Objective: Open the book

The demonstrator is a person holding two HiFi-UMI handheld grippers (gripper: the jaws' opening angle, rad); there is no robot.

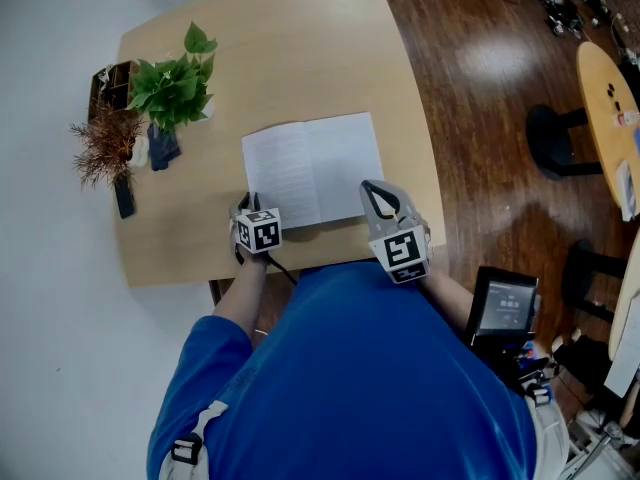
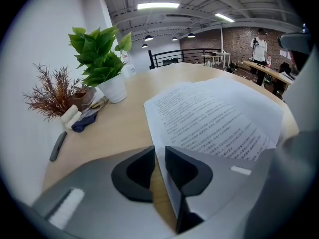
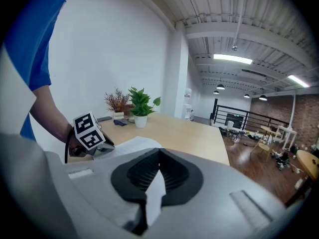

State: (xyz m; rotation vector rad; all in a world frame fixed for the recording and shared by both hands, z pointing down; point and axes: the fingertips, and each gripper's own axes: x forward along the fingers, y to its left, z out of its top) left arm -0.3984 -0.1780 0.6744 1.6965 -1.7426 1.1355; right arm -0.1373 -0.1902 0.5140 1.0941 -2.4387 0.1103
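wood tabletop [image 1: 300, 58]: potted plant [image 1: 175, 88] far left by the wall. left gripper [image 2: 159, 152] at near-left corner of the open book [image 1: 312, 166], jaws slightly apart, its edge in the gap (not pinched). book lies flat mid-tabletop. right gripper [image 3: 158, 156] at near-right corner, jaws pinching a page [image 3: 155, 193].

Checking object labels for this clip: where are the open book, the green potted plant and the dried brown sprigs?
open book [image 1: 345, 160], head view, right page.
green potted plant [image 2: 113, 88], left gripper view, white pot.
dried brown sprigs [image 1: 104, 146], head view, twig cluster.
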